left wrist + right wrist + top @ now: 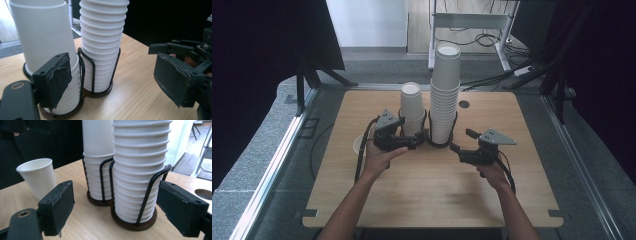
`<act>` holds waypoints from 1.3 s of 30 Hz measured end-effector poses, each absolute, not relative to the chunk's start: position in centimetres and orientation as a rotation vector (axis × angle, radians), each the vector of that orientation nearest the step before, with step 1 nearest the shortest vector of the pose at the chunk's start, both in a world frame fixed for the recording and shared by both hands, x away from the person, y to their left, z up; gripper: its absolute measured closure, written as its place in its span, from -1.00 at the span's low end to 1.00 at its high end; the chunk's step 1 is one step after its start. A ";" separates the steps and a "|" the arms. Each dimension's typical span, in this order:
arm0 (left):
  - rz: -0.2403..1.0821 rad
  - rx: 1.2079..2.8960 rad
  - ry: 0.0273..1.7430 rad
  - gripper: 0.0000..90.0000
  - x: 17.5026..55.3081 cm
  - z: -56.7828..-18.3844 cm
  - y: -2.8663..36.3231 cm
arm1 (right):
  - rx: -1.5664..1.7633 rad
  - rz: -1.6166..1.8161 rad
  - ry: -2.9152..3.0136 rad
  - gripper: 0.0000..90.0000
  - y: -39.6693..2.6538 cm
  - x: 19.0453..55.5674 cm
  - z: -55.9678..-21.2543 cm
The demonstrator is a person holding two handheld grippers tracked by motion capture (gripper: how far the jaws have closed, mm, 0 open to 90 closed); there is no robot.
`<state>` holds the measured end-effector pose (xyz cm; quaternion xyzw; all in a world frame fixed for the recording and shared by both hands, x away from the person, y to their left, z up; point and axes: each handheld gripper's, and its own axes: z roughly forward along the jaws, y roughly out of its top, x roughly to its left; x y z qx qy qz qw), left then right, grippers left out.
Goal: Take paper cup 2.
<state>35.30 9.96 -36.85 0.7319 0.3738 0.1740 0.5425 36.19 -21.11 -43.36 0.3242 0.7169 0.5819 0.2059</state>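
The left gripper (411, 141) is held at the 9 o'clock side of the shorter cup stack (412, 107), its jaws spread, with one pad lying against the stack's lower cups in the left gripper view and the other standing well clear at 3 o'clock; nothing is pinched between them. The right gripper (460, 141) is seen at 4 o'clock of the taller cup stack (445, 95), its jaws spread wide and holding nothing. In the right gripper view the taller stack is framed between its pads without being touched. Both stacks are seated side by side in a black wire holder (148, 192) on the wooden table (427, 195). A single cup (38, 176) stands on the table at 9 o'clock of the shorter stack.
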 end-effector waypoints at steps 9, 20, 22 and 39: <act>0.379 1.730 0.862 -0.68 37.4 -35.5 9.5 | 0.918 1.615 1.978 -0.70 -21.1 37.7 -41.4; 0.409 1.732 0.864 -0.67 39.2 -33.4 8.8 | 0.937 1.614 1.960 -0.72 -20.4 39.5 -39.6; 0.423 1.731 0.862 -0.67 39.5 -33.2 8.7 | 0.932 1.611 1.959 -0.73 -20.3 39.7 -39.5; 0.367 1.661 0.867 -0.86 42.4 -31.1 8.1 | 0.984 1.620 1.908 -0.95 -18.8 43.2 -36.9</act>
